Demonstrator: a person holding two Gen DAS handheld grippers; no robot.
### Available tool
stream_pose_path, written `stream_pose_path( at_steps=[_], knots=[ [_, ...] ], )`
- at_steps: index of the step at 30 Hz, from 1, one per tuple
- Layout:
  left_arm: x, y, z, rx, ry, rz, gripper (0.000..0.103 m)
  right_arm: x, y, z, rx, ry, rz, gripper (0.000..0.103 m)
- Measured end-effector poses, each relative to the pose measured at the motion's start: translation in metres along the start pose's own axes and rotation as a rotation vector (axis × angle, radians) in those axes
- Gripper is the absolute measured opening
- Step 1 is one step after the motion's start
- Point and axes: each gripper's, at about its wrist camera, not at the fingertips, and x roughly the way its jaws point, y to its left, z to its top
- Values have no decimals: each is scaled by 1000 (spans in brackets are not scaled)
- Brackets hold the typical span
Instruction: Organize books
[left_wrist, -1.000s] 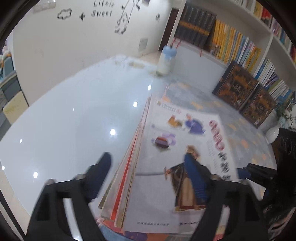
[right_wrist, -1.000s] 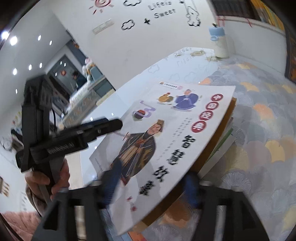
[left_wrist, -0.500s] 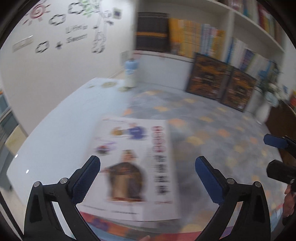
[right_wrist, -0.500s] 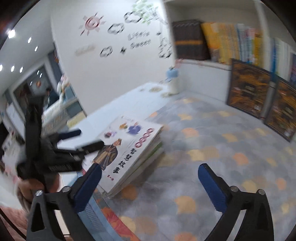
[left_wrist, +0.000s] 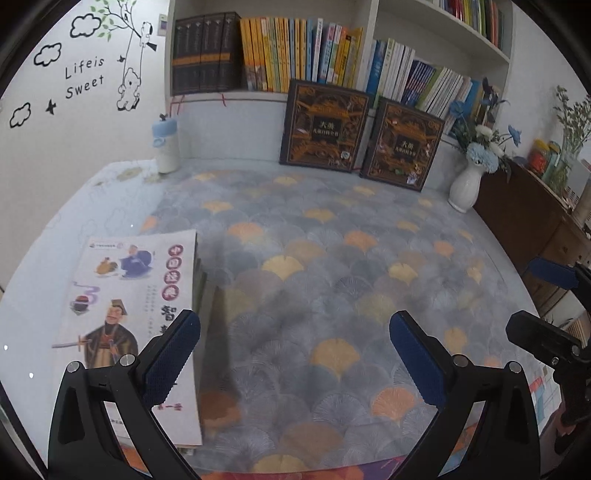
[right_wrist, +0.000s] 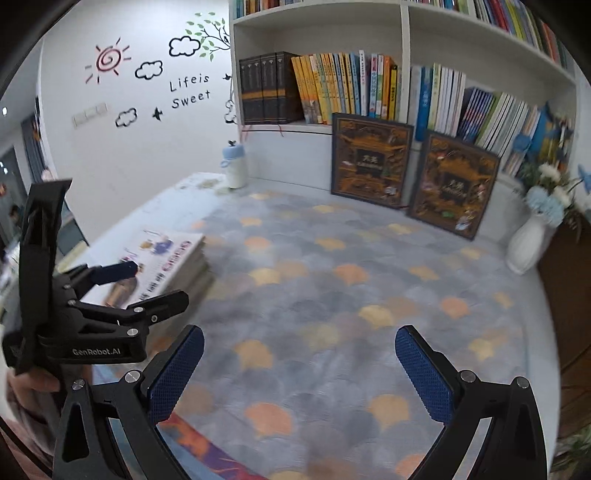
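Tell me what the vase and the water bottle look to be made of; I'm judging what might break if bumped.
The vase looks like glazed white ceramic: smooth, with a soft sheen and fluted sides, though glossy plastic cannot be ruled out. The water bottle looks like plastic or coated metal: a matte cream body under a pale blue cap. Its surface is too small to tell further.

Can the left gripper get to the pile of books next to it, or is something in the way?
Probably yes. The left gripper is open and empty, and the pile of books lies flat on the mat just to its left, with nothing on top or between them. The right gripper is off to the other side.
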Motion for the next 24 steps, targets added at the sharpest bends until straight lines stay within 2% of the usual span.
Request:
stream_pose_path(
  at_steps=[2, 6, 11, 24],
  knots=[
    [5, -1, -1, -3, 11, -1, 102, 1, -8, -7, 46, -14, -26, 103],
    [10, 0, -4, -7, 31, 1, 102, 15, -24, -14, 139, 33, -16, 103],
    [13, 3, -5, -24, 44, -1, 102, 22, -20, -15, 119, 57, -60, 103],
    [16, 7, -5, -29, 54, 1, 102, 28, -7, -13, 97, 72, -34, 103]
  ],
)
